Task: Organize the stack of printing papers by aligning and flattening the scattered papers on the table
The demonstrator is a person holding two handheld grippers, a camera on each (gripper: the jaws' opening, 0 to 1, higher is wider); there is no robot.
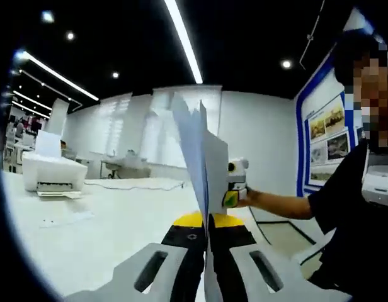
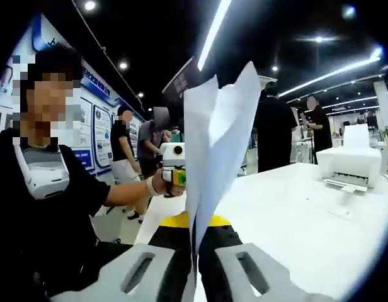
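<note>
A thin stack of white printing papers (image 1: 203, 157) stands upright on edge above the white table (image 1: 118, 233). My left gripper (image 1: 206, 231) is shut on its lower edge, with the sheets rising straight up between the jaws. At the other end, my right gripper (image 2: 195, 238) is shut on the same papers (image 2: 219, 138), whose top corners fan apart a little. A person's hand holds the right gripper (image 1: 237, 184) just behind the sheets in the left gripper view. The left gripper (image 2: 172, 165) shows likewise behind the paper in the right gripper view.
A white printer (image 1: 52, 173) sits on the table, with a loose sheet (image 1: 65, 220) near it. More papers (image 1: 134, 184) lie spread at the far side. The person (image 2: 43, 182) holding the grippers is close by. Other people (image 2: 276, 132) stand beyond the table.
</note>
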